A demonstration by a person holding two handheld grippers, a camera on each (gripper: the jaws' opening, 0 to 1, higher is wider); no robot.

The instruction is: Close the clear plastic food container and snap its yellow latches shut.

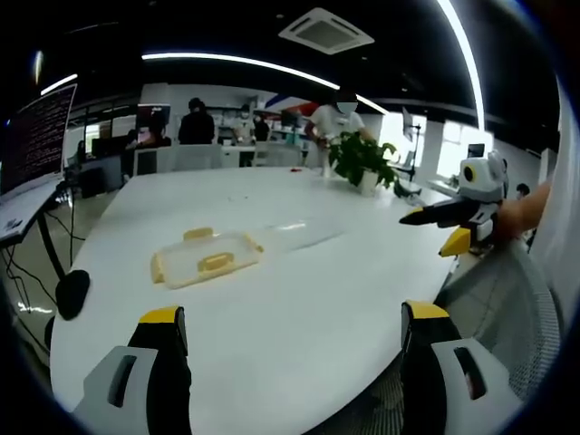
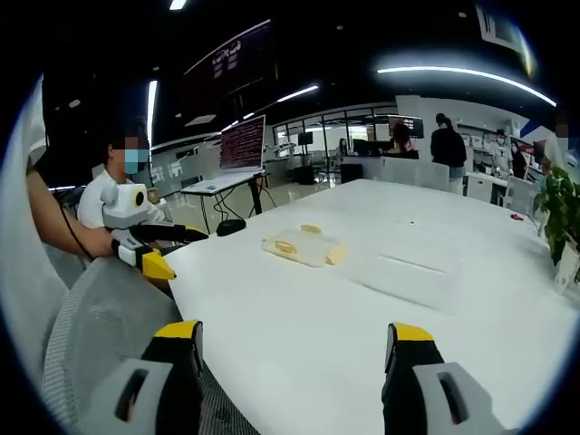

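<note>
The lid with yellow latches point(image 1: 207, 256) lies flat on the white table point(image 1: 272, 344), left of centre in the left gripper view. The clear container body point(image 1: 304, 230) lies apart from it, to its right and a little farther off. My left gripper point(image 1: 292, 315) is open and held back over the table's near edge, well short of both. In the right gripper view the lid point(image 2: 302, 245) lies ahead and the clear body point(image 2: 410, 272) to its right. My right gripper point(image 2: 294, 333) is open and holds nothing. Each gripper also shows off the table's edge in the other's view, the right gripper point(image 1: 426, 233) and the left gripper point(image 2: 186, 254).
A potted plant point(image 1: 362, 159) point(image 2: 558, 210) stands at the table's far side. A black object point(image 1: 72, 292) sits by the table's rim. A grey mesh chair back point(image 1: 500, 292) point(image 2: 98, 328) is close to the near edge. People stand and sit at desks behind.
</note>
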